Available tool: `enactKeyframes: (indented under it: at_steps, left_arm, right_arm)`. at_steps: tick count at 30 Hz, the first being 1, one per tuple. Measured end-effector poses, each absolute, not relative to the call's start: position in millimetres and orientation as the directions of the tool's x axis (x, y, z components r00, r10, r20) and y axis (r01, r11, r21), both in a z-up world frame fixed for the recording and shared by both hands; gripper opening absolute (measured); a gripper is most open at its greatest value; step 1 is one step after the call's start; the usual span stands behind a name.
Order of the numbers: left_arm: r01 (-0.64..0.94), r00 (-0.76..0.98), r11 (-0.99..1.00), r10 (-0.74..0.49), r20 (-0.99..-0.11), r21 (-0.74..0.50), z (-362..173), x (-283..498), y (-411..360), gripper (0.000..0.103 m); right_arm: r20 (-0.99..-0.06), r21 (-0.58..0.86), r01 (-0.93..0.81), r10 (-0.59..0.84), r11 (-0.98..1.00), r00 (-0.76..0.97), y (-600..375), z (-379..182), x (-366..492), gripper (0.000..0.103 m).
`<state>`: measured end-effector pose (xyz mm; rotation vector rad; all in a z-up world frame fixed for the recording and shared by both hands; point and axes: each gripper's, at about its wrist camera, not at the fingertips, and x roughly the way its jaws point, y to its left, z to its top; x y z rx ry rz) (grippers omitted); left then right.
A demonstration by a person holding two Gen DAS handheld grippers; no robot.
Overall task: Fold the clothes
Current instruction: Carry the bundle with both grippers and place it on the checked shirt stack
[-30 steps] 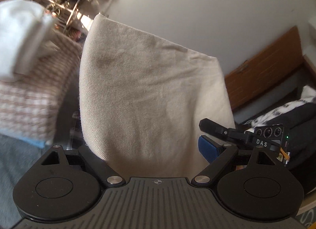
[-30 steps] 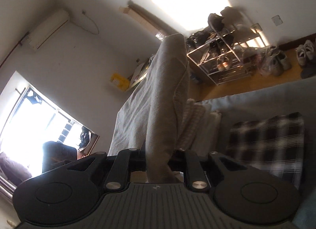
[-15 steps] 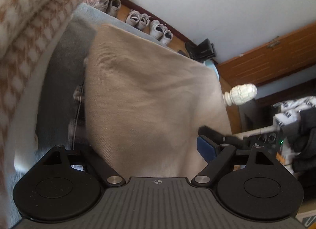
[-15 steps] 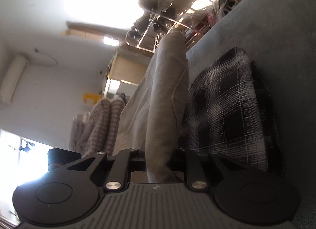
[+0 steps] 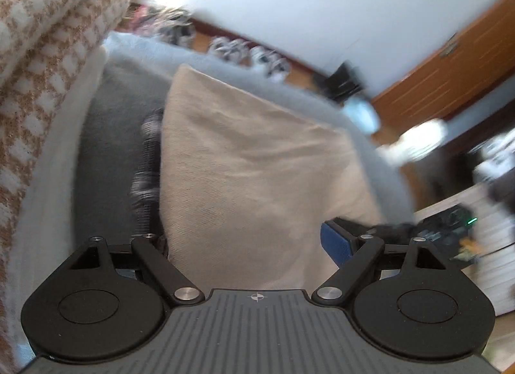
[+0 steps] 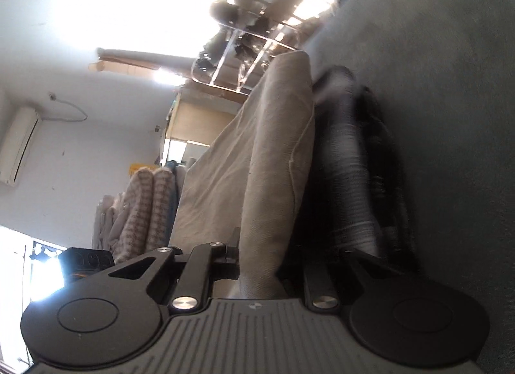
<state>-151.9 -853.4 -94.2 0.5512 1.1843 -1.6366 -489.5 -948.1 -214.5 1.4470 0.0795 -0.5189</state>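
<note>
Beige cloth (image 5: 257,180) clamped in right tongs (image 6: 260,264), left tongs (image 5: 248,245) apart; plaid garment (image 6: 351,187) beside.

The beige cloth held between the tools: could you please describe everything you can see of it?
The beige cloth looks like plain woven cotton, folded into a flat panel with soft creases. The right tool is shut on its stitched, rolled edge. In the left view it fills the gap of the left tool. Behind it lie a dark plaid garment and a grey bed surface.

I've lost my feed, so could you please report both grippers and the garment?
Right gripper shut on folded beige cotton garment. Left gripper jaws spread wide, garment between them. Dark plaid garment alongside on grey sofa.
</note>
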Motion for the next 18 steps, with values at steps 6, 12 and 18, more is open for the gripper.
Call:
enactKeyframes:
  at_steps: [6, 12, 18]
  left_arm:
    - [0.963, -0.255, -0.053, -0.503, -0.826, -0.265, -78.9, -173.3, -853.4, 0.085]
    - [0.984, -0.028, -0.149, -0.68, -0.733, 0.102, -43.8, -214.5, -790.7, 0.09]
    - [0.818, 0.03, -0.375, -0.731, -0.682, 0.437, -87.3, -278.7, -760.7, 0.09]
  right_arm:
    - [-0.385, 0.894, 0.432, -0.289, 0.119, 0.877, -936.2, -196.0, -501.0, 0.023]
    - [-0.446, 0.738, 0.616, -0.485, 0.275, 0.752, -890.6, -129.9, -540.6, 0.044]
    - [-0.483, 0.46, 0.66, -0.457, 0.594, 0.747, -826.9, -97.6, -488.1, 0.033]
